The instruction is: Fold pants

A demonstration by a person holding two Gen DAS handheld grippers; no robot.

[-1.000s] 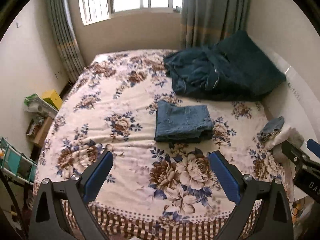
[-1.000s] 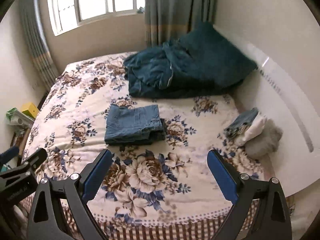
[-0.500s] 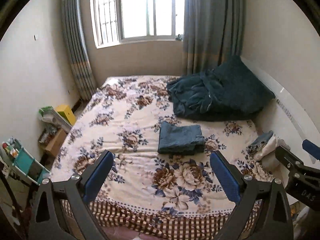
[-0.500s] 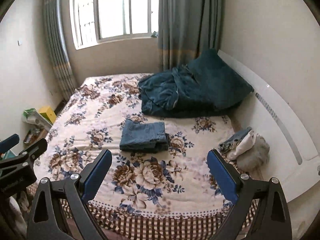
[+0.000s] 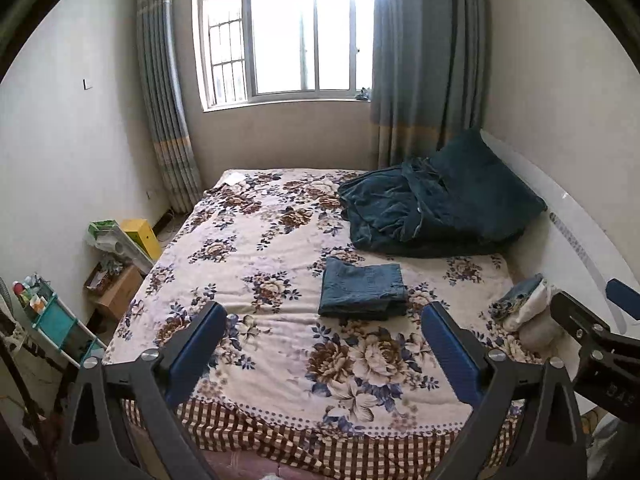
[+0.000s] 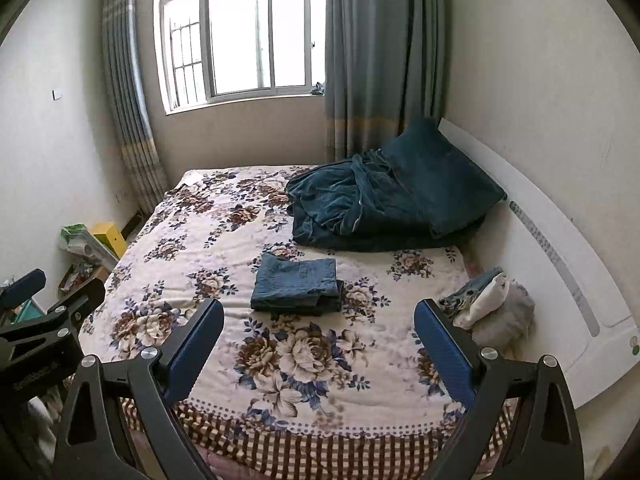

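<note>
Now both views take in the whole room where a second ago they showed mostly bedspread; we have pulled well back from the bed [image 5: 280, 360] and tilted up. The folded jeans [image 5: 362, 288] lie in one squared stack mid-bed, on the floral spread, untouched and well apart from both tools. We judge the fold finished and this the withdrawal.

Left tool [image 5: 324, 344]: jaws spread wide, nothing between them. Right tool [image 6: 318, 340]: the same, spread and empty; it also shows at the right edge of the left view.

Counts:
- one folded pair of jeans
- one dark teal blanket [image 6: 384, 204] heaped near the headboard
- one small pile of clothes [image 6: 488, 308] by the headboard, perhaps three or four pieces, too bunched to tell
- one window [image 5: 288, 36], two curtains
- one teal shelf cart [image 5: 52, 320] on the floor, left
</note>
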